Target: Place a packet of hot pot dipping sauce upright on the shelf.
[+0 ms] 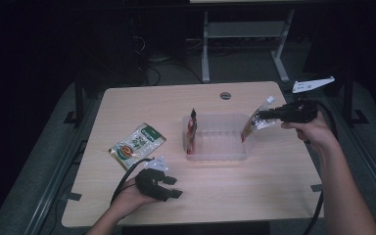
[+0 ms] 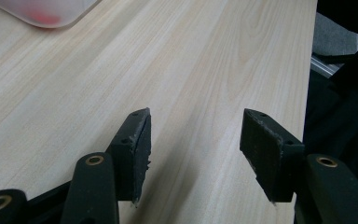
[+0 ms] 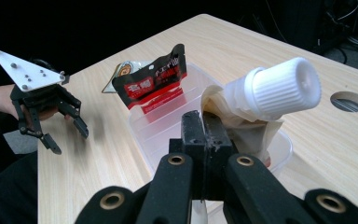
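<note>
My right gripper is shut on a spouted pouch with a white screw cap, held tilted over the right end of a clear plastic tub. In the right gripper view the jaws pinch the pouch just below its cap. A red and black packet stands upright at the tub's left end. A green and white packet lies flat on the table, left of the tub. My left gripper rests low near the table's front edge, open, with bare wood between its jaws.
The wooden table has a round cable hole at the back. The tub's corner shows far off in the left gripper view. Dark floor and a desk frame lie beyond the far edge.
</note>
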